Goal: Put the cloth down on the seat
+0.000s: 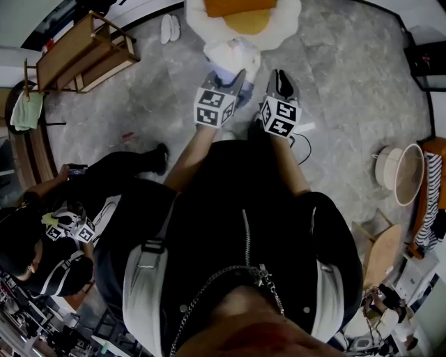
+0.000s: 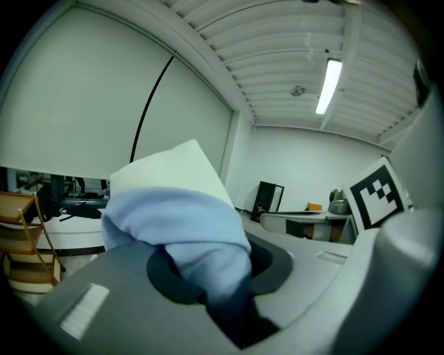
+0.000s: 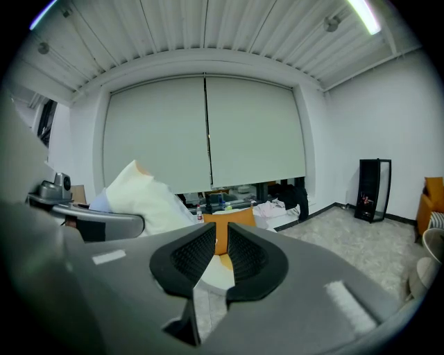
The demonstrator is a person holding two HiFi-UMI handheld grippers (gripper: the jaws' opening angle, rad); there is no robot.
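Observation:
My left gripper is shut on a bunched cloth, white and pale blue, and holds it up in front of me. In the left gripper view the cloth fills the space between the jaws of that gripper and bulges above them. The seat is a round white chair with an orange cushion, just beyond the cloth. My right gripper hangs beside the left one. The right gripper has its jaws a narrow gap apart with nothing between them, and the orange cushion shows through the gap.
A wooden rack lies at the upper left, with a pair of pale slippers near the seat. Another person crouches at my left. A round white basket and an orange chair stand at the right.

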